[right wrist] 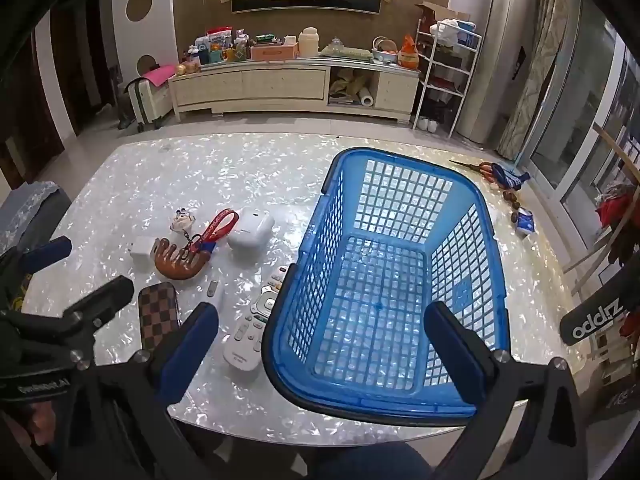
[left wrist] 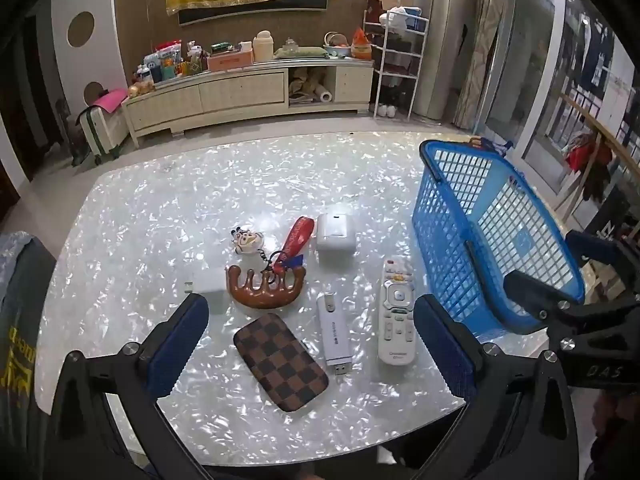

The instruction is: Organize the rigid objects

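Observation:
On the pearly white table (left wrist: 160, 208) lie a checkered brown case (left wrist: 280, 362), a white USB stick (left wrist: 335, 334), a white remote (left wrist: 396, 314), a brown wooden comb (left wrist: 264, 286), a red strap keychain (left wrist: 294, 240) with a cartoon charm (left wrist: 247, 242), a white earbud case (left wrist: 336, 234) and a white charger (left wrist: 208, 286). An empty blue basket (right wrist: 384, 280) stands at the right. My left gripper (left wrist: 310, 320) is open above the case and USB stick. My right gripper (right wrist: 320, 328) is open over the basket's near rim.
Scissors and small items (right wrist: 504, 178) lie at the table's far right corner. A black Zippo box (right wrist: 596, 316) sits at the right edge. A cream TV cabinet (right wrist: 288, 88) and a white shelf rack (right wrist: 444, 76) stand beyond the table.

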Demonstrator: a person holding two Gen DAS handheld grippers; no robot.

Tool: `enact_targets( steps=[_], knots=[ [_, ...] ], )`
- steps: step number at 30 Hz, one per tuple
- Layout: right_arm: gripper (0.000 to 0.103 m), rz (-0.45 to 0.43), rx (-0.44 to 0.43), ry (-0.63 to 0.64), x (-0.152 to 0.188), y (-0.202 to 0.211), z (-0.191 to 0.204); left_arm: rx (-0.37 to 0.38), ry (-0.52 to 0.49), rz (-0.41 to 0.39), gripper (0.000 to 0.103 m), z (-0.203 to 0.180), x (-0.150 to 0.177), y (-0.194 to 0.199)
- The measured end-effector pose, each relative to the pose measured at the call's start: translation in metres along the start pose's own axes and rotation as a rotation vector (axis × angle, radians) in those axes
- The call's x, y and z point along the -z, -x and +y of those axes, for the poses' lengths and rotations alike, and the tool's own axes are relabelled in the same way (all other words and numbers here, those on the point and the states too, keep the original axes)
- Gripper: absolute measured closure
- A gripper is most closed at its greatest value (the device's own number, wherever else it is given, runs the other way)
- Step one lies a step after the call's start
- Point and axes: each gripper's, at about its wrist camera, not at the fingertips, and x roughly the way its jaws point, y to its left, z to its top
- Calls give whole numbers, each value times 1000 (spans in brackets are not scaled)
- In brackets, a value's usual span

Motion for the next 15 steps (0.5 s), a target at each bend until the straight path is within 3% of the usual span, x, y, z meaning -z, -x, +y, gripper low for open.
enact_targets(
  steps=[6,8,15],
  knots=[
    [0,1,10,14,-1,-3,1,32,32,-5,0,17,2,0],
    [0,2,7,8,0,-2,1,-14,-9,-8,0,1,1,1],
    [0,19,3,-4,-1,-1,1,3,-4,-3,0,-2,2,-2]
  ],
)
